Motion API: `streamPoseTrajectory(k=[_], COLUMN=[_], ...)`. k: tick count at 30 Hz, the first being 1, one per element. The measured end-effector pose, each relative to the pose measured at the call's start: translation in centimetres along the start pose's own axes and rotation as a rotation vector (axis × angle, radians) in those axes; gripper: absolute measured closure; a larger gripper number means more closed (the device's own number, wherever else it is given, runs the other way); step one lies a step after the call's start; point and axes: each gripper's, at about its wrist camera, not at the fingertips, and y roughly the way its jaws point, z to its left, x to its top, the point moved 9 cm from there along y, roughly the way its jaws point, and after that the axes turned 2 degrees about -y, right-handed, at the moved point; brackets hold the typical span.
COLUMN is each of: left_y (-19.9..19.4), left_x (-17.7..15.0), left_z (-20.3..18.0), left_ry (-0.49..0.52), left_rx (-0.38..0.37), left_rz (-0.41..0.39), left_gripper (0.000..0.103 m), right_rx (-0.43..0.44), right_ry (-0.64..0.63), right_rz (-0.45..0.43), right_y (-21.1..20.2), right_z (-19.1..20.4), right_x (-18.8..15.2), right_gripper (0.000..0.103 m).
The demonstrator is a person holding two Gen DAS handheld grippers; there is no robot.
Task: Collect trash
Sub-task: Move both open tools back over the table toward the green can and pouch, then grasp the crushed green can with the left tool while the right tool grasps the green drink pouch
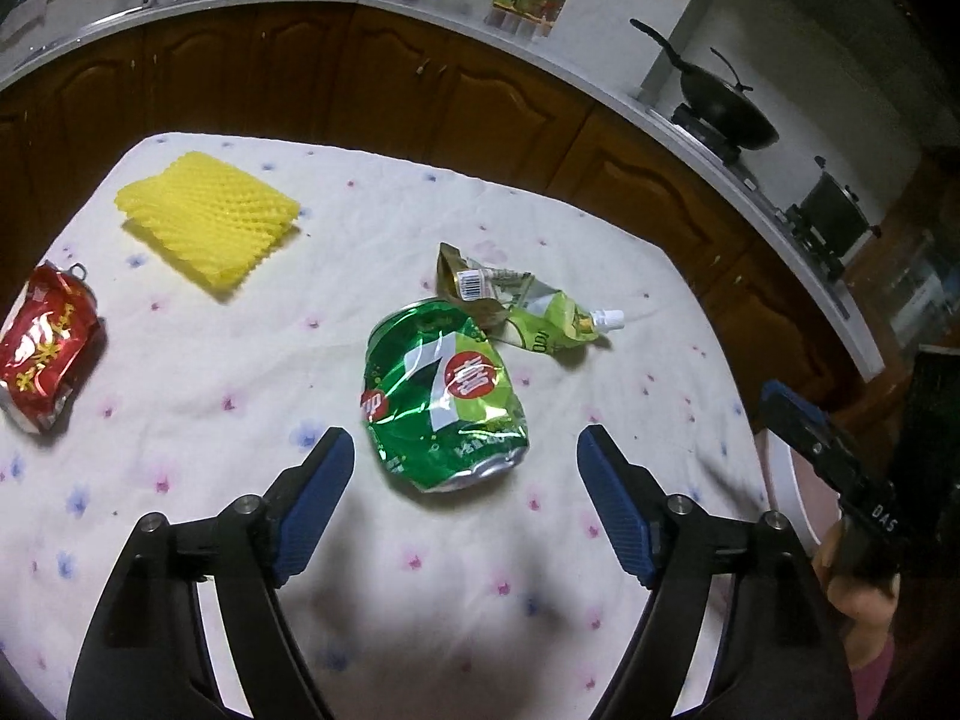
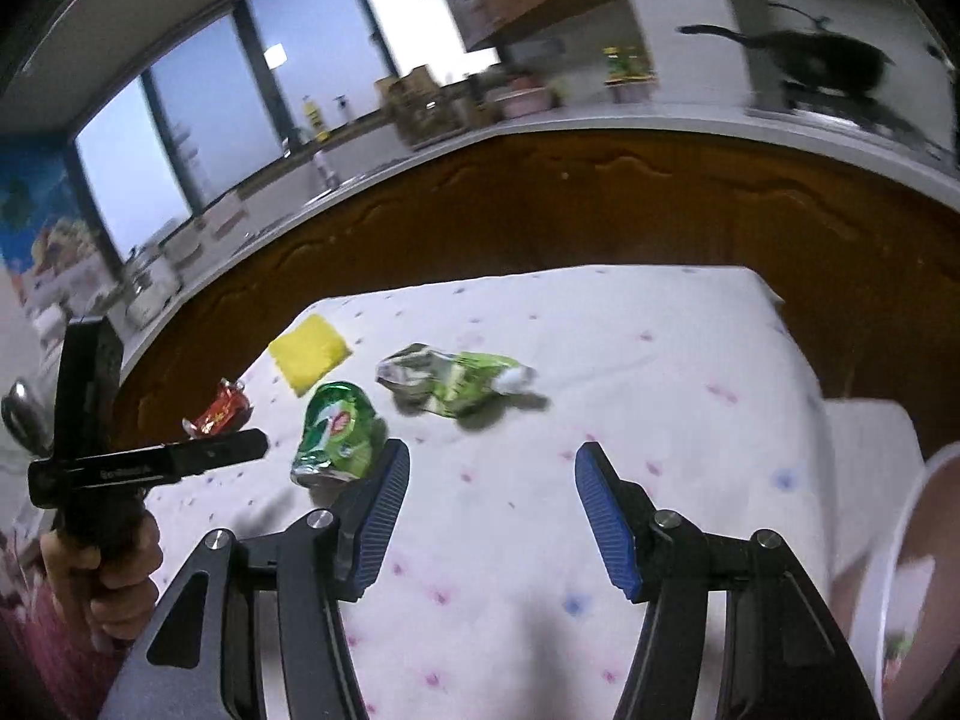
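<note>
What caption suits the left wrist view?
Open left gripper hovers before a crushed green can on the floral tablecloth.

Red can (image 1: 45, 351) cut off at the left edge of the left wrist view, one end out of sight. Right gripper (image 1: 828, 450) half shown only, at the right edge. Hand (image 1: 852, 576) under it mostly hidden. White round thing (image 2: 900, 570) at the right edge of the right wrist view, cut off and too blurry to name. Black pan (image 2: 834, 63) smeared by blur. Small bottles (image 1: 528, 0) on the far counter too tiny to read. Near edge of the surface (image 1: 420, 630) hidden behind the left gripper's arms.
</note>
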Motion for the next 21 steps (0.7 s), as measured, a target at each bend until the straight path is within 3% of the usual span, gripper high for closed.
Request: streamPoseTrajectory(k=[8,17,18,21], left_y=[2.1,4.3,4.6,5.5], left_x=[0.7,1.2,1.1,0.8], left_z=[0.7,1.3,1.4,1.4], left_ry=[-0.021,-0.031,-0.032,-0.031], left_rx=[0.017,0.051,0.055,0.063], left_rz=[0.034,0.073,0.08,0.098], left_gripper=[0.021,0.02,0.02,0.02], right_rx=[0.089,0.121,0.107,0.084], right_ry=[-0.126,-0.348,-0.382,-0.437], right_rz=[0.053,0.217,0.239,0.297], right_y=[5.2,13.2,14.2,16.5], right_z=[2.7,4.4,4.5,4.5], right_x=[3.5,4.6,4.4,3.7], right_gripper=[0.043,0.046,0.047,0.064])
